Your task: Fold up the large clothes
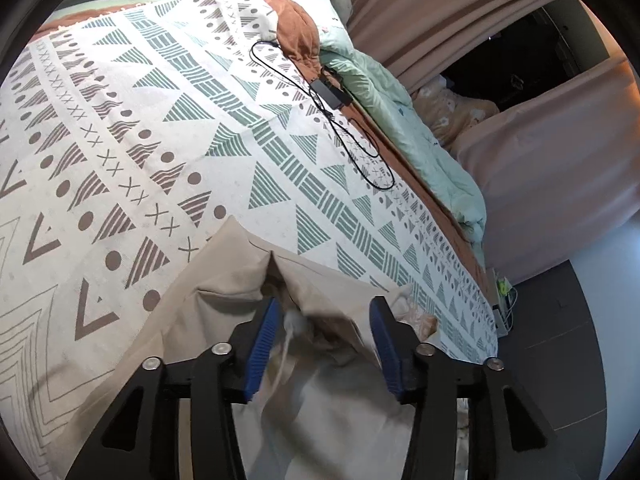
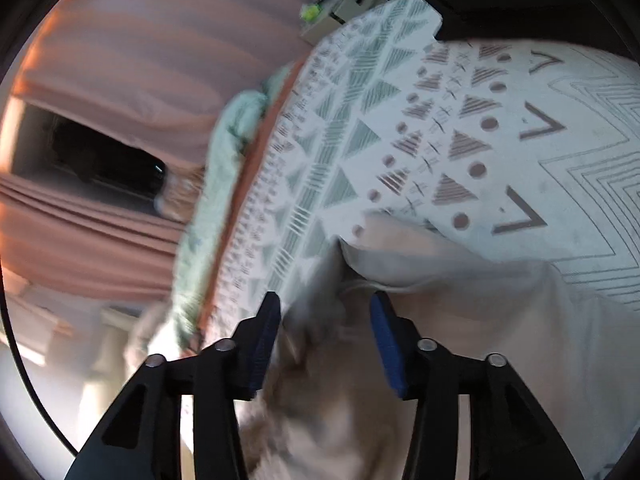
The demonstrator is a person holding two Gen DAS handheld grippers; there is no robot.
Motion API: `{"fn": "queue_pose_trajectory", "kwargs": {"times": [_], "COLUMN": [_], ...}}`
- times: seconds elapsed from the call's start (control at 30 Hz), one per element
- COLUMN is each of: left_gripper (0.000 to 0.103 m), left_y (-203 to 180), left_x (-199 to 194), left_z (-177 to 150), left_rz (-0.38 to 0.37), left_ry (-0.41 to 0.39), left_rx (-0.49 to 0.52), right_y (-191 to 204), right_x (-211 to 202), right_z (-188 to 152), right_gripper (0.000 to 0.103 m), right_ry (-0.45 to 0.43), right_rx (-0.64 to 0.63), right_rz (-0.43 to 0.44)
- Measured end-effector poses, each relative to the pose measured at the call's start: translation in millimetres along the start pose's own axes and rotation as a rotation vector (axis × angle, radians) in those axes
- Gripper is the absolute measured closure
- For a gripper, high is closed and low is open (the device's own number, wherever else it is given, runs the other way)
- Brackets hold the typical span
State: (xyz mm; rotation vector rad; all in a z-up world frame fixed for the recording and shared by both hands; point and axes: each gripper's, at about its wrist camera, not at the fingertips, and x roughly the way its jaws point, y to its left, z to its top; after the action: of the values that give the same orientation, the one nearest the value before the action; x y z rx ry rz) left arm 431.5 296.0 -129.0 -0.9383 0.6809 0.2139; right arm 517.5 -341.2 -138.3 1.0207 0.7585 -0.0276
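The beige garment [image 1: 224, 280] lies bunched at the near edge of the bed, on the patterned bedspread [image 1: 132, 128], its drawstring [image 1: 290, 332] trailing between the fingers of my left gripper [image 1: 324, 344]; those jaws stand apart with cloth beneath them, gripping nothing I can see. My right gripper [image 2: 326, 344] is likewise spread over the same cloth, though that view is blurred; I judge this the opening step, taking hold before spreading it flat. Next I must close on two edges and draw them apart, keeping clear of the black cable [image 1: 352, 140] farther up the bed.
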Motion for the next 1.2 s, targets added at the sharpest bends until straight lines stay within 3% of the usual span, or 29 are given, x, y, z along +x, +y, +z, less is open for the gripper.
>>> {"fn": "queue_pose_trajectory", "kwargs": {"times": [0.1,0.27,0.6,0.87,1.07,1.2], "left_gripper": [0.042,0.042,0.042,0.042,0.042,0.042], "left_y": [6,11,61,102,129,142], "left_x": [2,-13,-69,-91,-93,-92], "left_z": [1,-2,-17,-46,-73,-86], "left_rz": [0.008,0.049,0.196,0.267,0.275,0.283], "left_ry": [-0.007,-0.02,-0.05,-0.023,0.018,0.048], "left_rx": [-0.009,0.027,0.056,0.033,-0.012,-0.035], "right_y": [2,13,55,90,100,108], "right_x": [13,18,43,62,76,81], "right_z": [-4,-11,-56,-108,-144,-164], "right_gripper": [0.053,0.053,0.053,0.053,0.053,0.056], "right_ry": [0.062,0.077,0.205,0.285,0.38,0.392], "right_rx": [-0.042,-0.145,-0.382,-0.558,-0.631,-0.687], "right_rz": [-0.001,-0.038,-0.035,-0.024,0.001,-0.017]}}
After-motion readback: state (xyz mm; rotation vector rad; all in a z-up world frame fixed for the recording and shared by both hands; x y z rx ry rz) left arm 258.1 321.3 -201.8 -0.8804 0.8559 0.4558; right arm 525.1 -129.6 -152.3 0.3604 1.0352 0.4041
